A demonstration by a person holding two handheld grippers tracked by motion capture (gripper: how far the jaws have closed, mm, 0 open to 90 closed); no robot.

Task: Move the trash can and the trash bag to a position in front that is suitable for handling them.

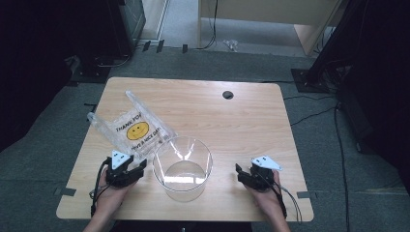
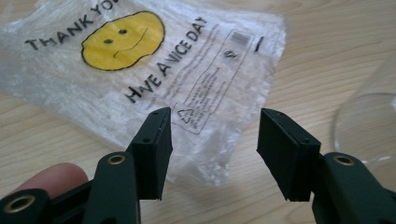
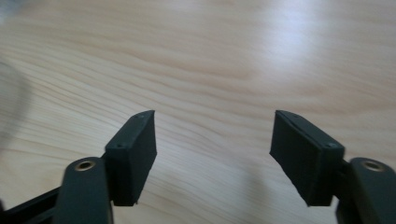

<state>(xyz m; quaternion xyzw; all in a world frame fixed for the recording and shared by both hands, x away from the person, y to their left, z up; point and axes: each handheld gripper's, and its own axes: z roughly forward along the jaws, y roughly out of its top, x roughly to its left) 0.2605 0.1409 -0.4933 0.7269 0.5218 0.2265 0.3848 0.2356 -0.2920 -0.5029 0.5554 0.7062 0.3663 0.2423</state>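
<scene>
Your left gripper (image 1: 140, 168) sits low over the near left part of the wooden surface (image 1: 241, 121), its jaws standing apart with nothing pinched between them. In the left gripper view that gripper (image 2: 214, 135) looks straight onto the near corner of the clear plastic bag (image 2: 154, 70), which lies flat on the wood with a yellow smiley face (image 2: 122, 40) and the words "THANK YOU" and "HAVE A NICE DAY" printed on it; the bag's edge lies in the gap between the jaws, but from here you cannot tell whether the pads touch it. The bag (image 1: 130, 126) lies on the left half of the surface, just behind your left gripper. The clear round container (image 1: 183, 166) stands upright just to the right of the bag, between your two hands, its rim close to the bag's corner. Your right gripper (image 1: 240, 173) is on the far side of the container, apart from it, jaws wide over bare wood and holding nothing (image 3: 212, 144).
</scene>
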